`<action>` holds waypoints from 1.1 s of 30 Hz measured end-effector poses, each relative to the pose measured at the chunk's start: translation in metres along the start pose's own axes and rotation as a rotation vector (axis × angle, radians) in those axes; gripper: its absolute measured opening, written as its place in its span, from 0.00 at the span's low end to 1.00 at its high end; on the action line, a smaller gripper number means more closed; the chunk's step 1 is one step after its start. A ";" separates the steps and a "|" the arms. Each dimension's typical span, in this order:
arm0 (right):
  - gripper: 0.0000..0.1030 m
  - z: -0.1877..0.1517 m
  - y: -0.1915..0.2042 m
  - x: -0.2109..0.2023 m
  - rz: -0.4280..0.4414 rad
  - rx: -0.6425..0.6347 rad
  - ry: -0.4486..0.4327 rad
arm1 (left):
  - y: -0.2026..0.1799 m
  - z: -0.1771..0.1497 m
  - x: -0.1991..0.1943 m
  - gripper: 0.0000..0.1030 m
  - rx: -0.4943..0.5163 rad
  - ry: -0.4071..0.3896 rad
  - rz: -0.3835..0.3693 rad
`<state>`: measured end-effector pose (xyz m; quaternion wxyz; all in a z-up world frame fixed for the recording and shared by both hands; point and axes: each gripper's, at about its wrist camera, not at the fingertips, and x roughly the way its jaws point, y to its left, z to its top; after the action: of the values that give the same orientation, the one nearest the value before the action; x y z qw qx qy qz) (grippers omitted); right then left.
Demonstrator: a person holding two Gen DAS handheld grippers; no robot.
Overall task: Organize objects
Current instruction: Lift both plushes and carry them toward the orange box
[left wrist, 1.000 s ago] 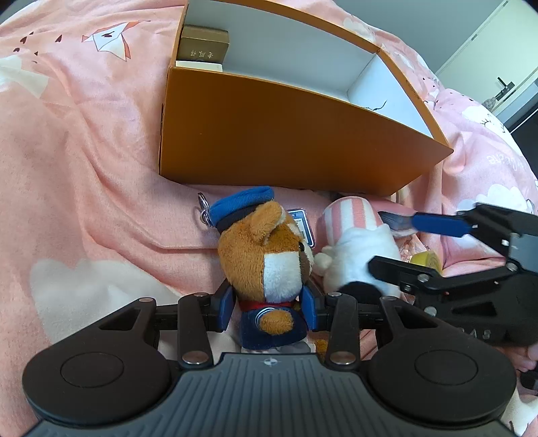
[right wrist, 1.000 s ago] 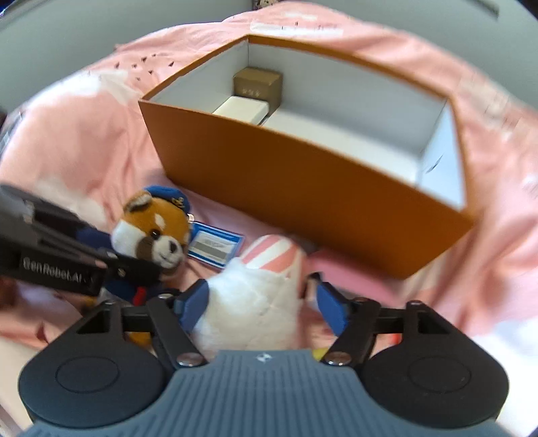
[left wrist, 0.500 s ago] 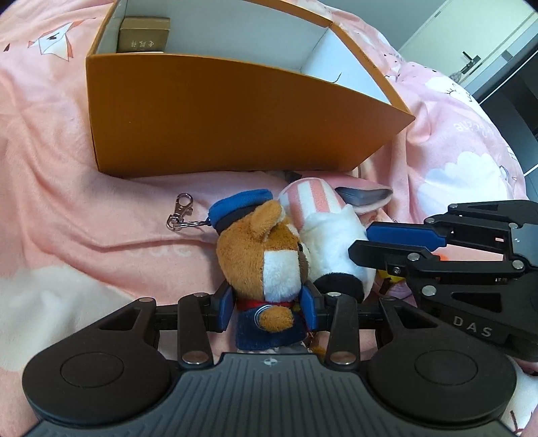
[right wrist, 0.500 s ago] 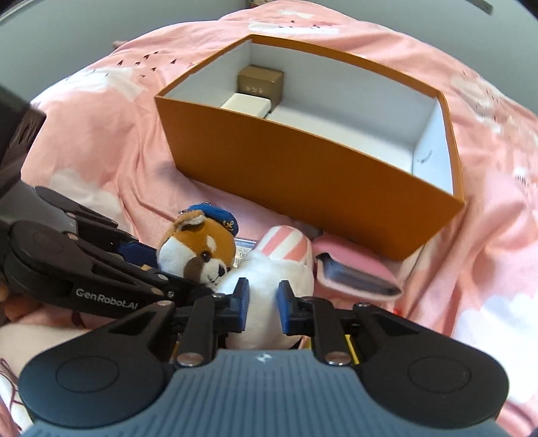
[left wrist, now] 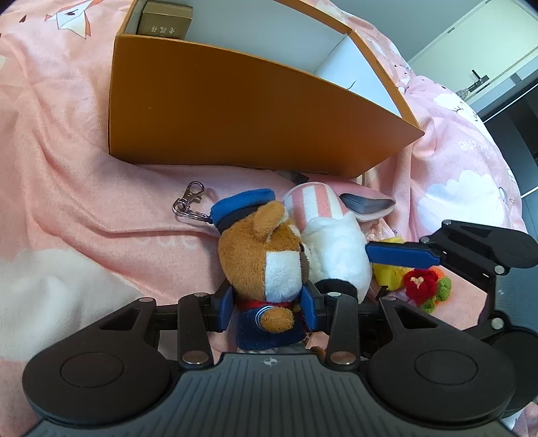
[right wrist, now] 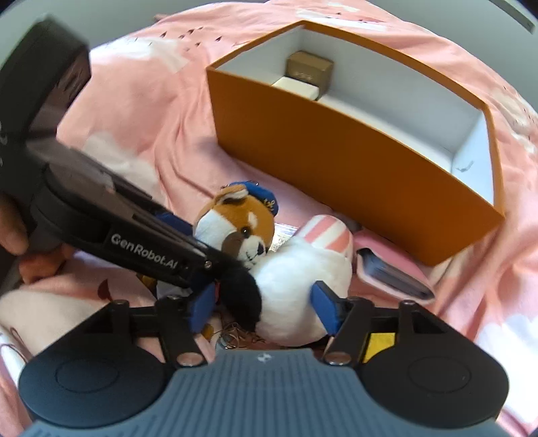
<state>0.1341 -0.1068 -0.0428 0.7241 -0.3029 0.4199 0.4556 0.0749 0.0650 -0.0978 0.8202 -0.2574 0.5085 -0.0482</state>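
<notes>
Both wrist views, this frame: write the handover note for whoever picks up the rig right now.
Left tongs: shut on the red panda plush at its navy body.
Right tongs: straddling the white plush; grip unclear.
Orange box: holds only a small brown box and a white block.
Pink wallet, yellow item and crochet flower lie on the pink blanket.
Done: little. Left: box both plushes, then the rest.

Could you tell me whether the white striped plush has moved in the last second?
Yes: against the pink wallet, the white striped plush has shifted left, uncovering it, and now touches the red panda plush.
</notes>
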 end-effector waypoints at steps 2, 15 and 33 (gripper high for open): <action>0.65 0.002 0.003 0.005 -0.028 -0.016 0.001 | 0.000 0.000 0.000 0.44 -0.004 -0.005 0.010; 0.76 0.013 0.014 0.043 -0.169 -0.085 0.023 | 0.005 0.001 -0.009 0.44 -0.032 -0.052 0.078; 0.62 0.007 -0.032 -0.030 -0.034 0.093 -0.123 | 0.005 0.006 -0.034 0.42 -0.013 -0.104 0.034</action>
<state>0.1582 -0.1259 -0.0108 0.7694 -0.2474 0.3900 0.4412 0.0628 0.0830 -0.0707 0.8446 -0.2565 0.4697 -0.0174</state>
